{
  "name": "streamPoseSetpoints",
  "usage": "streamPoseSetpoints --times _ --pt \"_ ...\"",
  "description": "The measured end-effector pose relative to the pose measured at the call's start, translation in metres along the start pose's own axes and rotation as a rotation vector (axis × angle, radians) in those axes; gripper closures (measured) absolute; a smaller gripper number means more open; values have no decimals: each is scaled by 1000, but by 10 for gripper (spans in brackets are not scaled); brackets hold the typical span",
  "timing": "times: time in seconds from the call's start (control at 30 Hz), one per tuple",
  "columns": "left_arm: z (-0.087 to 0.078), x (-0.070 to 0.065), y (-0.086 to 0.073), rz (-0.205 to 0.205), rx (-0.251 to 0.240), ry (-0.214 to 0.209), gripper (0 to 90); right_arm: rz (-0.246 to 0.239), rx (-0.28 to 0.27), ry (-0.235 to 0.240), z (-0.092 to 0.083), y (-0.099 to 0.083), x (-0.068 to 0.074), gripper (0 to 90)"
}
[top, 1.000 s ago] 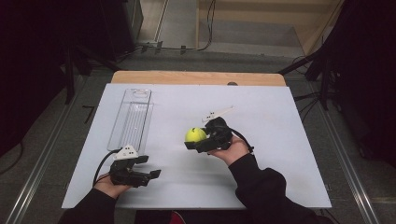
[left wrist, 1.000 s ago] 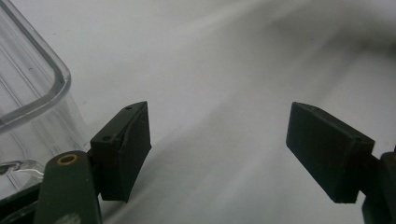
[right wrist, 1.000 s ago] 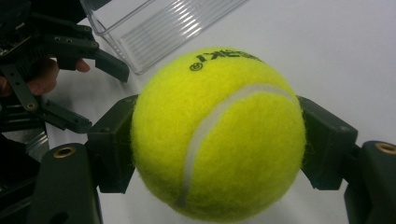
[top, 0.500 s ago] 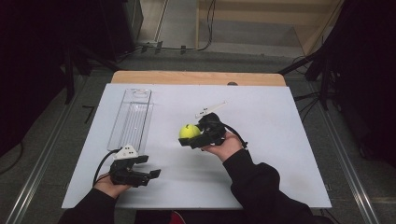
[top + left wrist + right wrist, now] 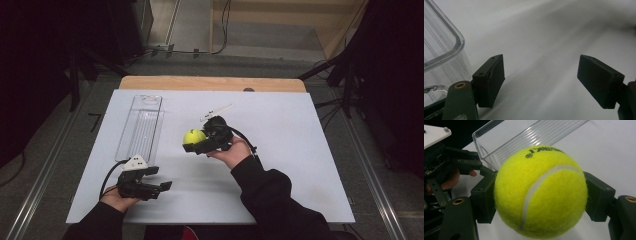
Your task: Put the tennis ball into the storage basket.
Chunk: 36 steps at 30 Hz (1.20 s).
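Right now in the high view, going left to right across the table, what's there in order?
left gripper and clear tray (overlapping in x, tray farther back) → tennis ball → right gripper body and the hand holding it.

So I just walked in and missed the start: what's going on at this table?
A person at a white table holds a claw in each hand. The right claw is shut on a yellow tennis ball and holds it near the middle of the table, to the right of a clear plastic tray. The left claw sits low at the near edge, jaws open and holding nothing, just in front of the tray's near end. The ball is not yet in the tray.
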State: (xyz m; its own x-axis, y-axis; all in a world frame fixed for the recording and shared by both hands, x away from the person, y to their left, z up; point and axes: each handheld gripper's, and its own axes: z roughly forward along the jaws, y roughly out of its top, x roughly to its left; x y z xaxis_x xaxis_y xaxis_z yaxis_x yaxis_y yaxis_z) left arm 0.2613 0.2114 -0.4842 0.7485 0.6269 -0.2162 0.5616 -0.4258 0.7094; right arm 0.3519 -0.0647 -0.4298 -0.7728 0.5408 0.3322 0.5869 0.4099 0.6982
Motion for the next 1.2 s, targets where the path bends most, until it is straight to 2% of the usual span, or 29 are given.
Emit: streamPoseSetpoints --times 0.43,0.67,1.2 --pt "0 0 0 -1 -2 -4 227 4 3 1 7 14 1 234" --pt "0 0 0 0 0 -2 227 19 -18 9 15 23 -2 234" --pt "-1 0 0 4 -3 -2 227 11 -18 10 31 40 2 234"
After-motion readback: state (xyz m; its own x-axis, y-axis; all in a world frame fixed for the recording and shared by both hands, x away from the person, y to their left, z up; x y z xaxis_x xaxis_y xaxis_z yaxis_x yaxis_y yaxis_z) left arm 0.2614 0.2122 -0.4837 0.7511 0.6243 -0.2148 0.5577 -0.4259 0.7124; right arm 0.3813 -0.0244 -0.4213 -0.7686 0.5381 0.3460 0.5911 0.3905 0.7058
